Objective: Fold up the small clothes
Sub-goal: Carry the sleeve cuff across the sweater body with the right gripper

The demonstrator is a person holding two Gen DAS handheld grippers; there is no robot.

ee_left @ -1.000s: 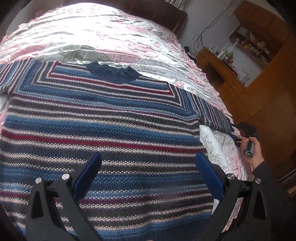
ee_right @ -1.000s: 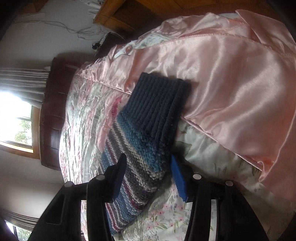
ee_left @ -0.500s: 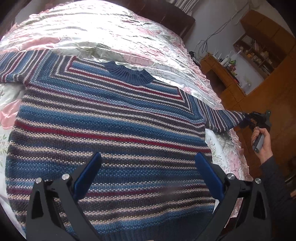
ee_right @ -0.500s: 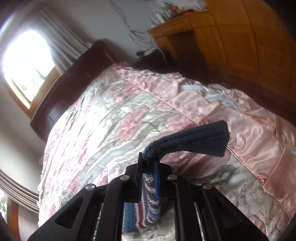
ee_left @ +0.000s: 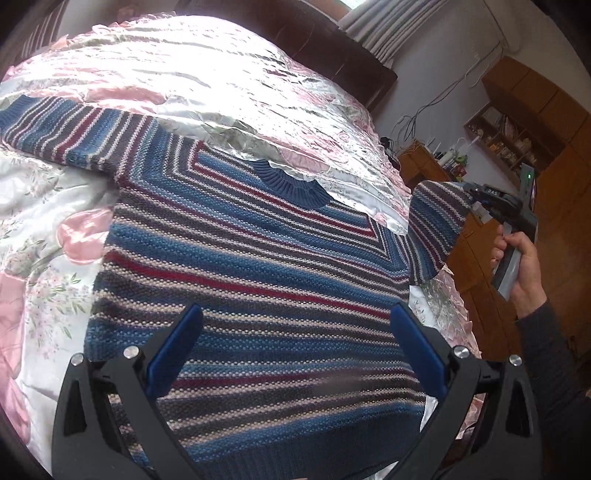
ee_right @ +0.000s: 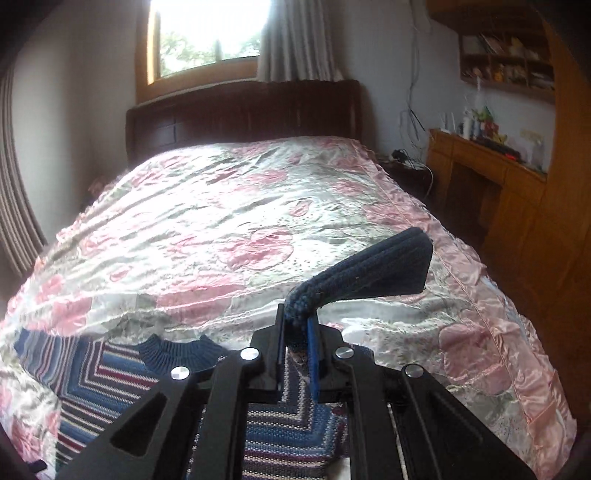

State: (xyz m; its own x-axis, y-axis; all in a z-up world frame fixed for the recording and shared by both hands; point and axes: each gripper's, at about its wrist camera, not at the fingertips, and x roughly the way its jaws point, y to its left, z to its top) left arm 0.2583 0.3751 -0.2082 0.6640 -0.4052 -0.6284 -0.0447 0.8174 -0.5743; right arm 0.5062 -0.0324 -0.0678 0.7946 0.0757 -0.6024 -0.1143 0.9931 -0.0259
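A striped knit sweater in blue, grey, red and white lies flat on the bed, its navy collar pointing toward the headboard. My left gripper hovers open above its lower half, holding nothing. The right sleeve is lifted off the bed, pinched by my right gripper in a person's hand. In the right wrist view my right gripper is shut on the sleeve's navy cuff, which sticks up past the fingers. The left sleeve lies stretched out flat.
The pink and white floral satin bedspread covers the bed up to a dark wooden headboard. A wooden desk and shelves with small items stand on the right, past the bed's edge. A window is behind the headboard.
My right gripper shut on the sleeve cuff and lifted it off the bed, swinging to face the headboard. The left gripper drew back and rose, showing more of the sweater.
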